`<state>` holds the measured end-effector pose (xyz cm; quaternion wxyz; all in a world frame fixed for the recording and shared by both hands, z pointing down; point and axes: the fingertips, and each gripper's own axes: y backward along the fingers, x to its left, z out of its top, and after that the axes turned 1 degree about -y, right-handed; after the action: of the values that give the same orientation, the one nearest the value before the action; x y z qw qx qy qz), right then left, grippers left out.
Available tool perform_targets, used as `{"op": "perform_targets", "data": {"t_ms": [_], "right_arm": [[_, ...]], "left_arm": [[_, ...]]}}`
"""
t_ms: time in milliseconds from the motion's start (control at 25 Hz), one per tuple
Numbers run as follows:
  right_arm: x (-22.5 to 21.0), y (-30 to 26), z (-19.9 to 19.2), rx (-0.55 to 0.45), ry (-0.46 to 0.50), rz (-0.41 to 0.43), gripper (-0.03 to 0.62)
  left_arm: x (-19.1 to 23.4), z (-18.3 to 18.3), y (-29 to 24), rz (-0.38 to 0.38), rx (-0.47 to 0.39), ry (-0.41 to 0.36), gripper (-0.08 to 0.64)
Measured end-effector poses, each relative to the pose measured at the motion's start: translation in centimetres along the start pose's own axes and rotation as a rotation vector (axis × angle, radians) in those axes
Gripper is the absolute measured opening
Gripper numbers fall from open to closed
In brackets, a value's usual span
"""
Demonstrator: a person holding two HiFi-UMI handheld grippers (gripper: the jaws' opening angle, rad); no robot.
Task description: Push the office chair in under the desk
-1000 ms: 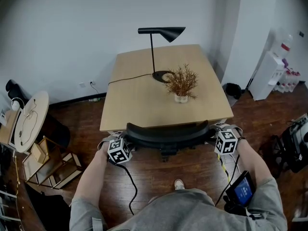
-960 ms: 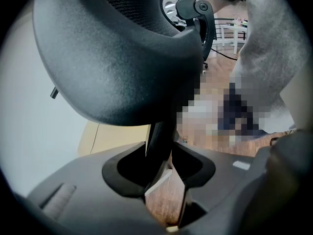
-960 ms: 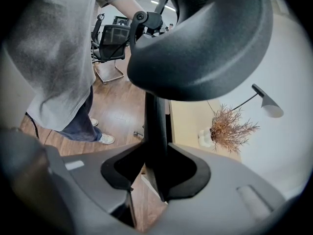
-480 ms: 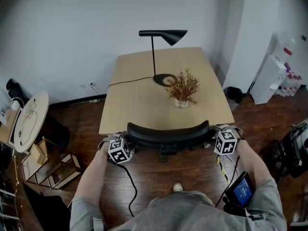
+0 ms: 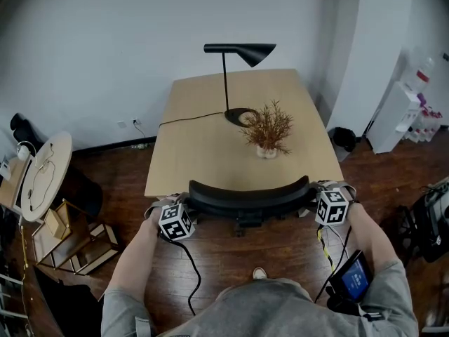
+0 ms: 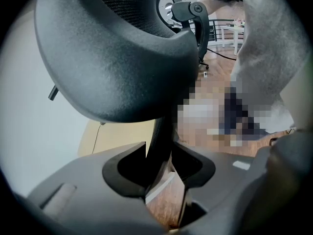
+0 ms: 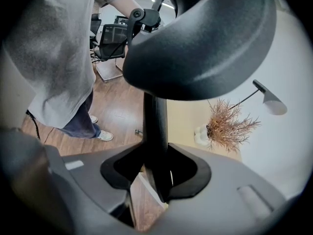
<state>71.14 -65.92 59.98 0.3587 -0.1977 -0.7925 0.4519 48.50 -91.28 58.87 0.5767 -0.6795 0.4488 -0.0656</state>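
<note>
Left gripper (image 6: pixel 159 173) and right gripper (image 7: pixel 155 173), each clamped on an armrest post (image 6: pixel 161 131), had nudged the chair (image 5: pixel 249 196) forward. Its back lay between them and the desk (image 5: pixel 210 153) edge just beyond, nearly tucked in.

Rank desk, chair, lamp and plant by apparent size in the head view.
1. Desk
2. Chair, mostly just its back showing
3 and 4. Lamp and plant: too close to rank. The lamp spans more of the view but is thin.
</note>
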Motion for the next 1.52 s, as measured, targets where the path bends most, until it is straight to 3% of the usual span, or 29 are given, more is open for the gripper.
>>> {"op": "perform_targets", "data": {"t_ms": [680, 840, 960, 1240, 1440, 1520], "right_arm": [[0.1, -0.4, 0.3, 0.005, 0.025, 0.016, 0.158], [0.0, -0.3, 0.3, -0.012, 0.021, -0.002, 0.162], [0.0, -0.1, 0.3, -0.029, 0.011, -0.030, 0.164], [-0.1, 1.4, 0.6, -0.087, -0.016, -0.058, 0.170], [-0.2, 2.4, 0.9, -0.131, -0.091, -0.099, 0.169], [-0.4, 3.2, 1.2, -0.162, -0.137, -0.124, 0.164]], "left_arm": [[0.0, -0.1, 0.3, 0.012, 0.005, 0.002, 0.163], [0.3, -0.1, 0.5, 0.102, -0.021, 0.017, 0.172], [0.4, -0.2, 0.9, 0.190, -0.039, 0.070, 0.189], [0.6, -0.3, 2.7, 0.285, -0.089, 0.172, 0.207], [0.8, -0.3, 5.1, 0.397, -0.191, 0.307, 0.145], [1.2, -0.3, 6.4, 0.469, -0.244, 0.389, 0.057]]}}
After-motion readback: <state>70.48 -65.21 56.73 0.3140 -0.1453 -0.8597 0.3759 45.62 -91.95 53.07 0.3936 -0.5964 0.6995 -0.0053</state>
